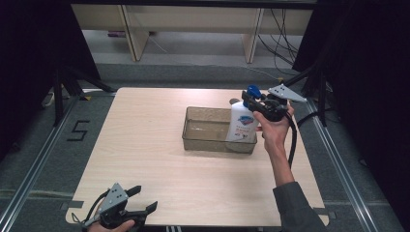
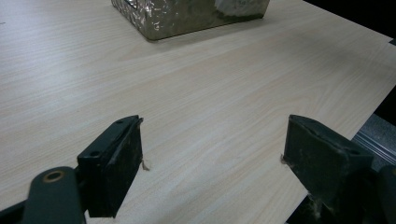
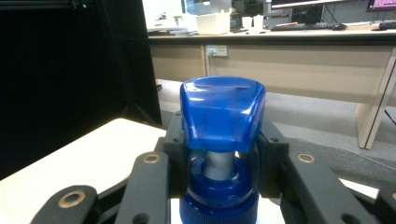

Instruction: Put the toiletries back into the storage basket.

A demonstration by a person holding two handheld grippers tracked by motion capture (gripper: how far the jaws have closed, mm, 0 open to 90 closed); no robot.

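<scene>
A white soap bottle [image 1: 241, 123] with a blue pump head [image 3: 222, 112] stands upright in the right end of a clear plastic bin [image 1: 203, 137] on the wooden table [image 1: 145, 145]. My right gripper [image 1: 251, 97] reaches in from the right at the top of the bottle. Its jaws sit on either side of the pump head, with the pads against it [image 3: 222, 156]. My left gripper [image 1: 145, 198] rests low over the table's near left edge. It is open with only bare tabletop between its pads [image 2: 212, 154]. The bin's near corner [image 2: 187, 18] shows far ahead in the left gripper view.
The table edge and a metal rail [image 2: 378, 140] lie just right of the left gripper. Black tripod legs [image 1: 63, 87] stand off the table's far left, and more stand at the far right. Wooden furniture legs [image 1: 138, 38] are on the floor beyond.
</scene>
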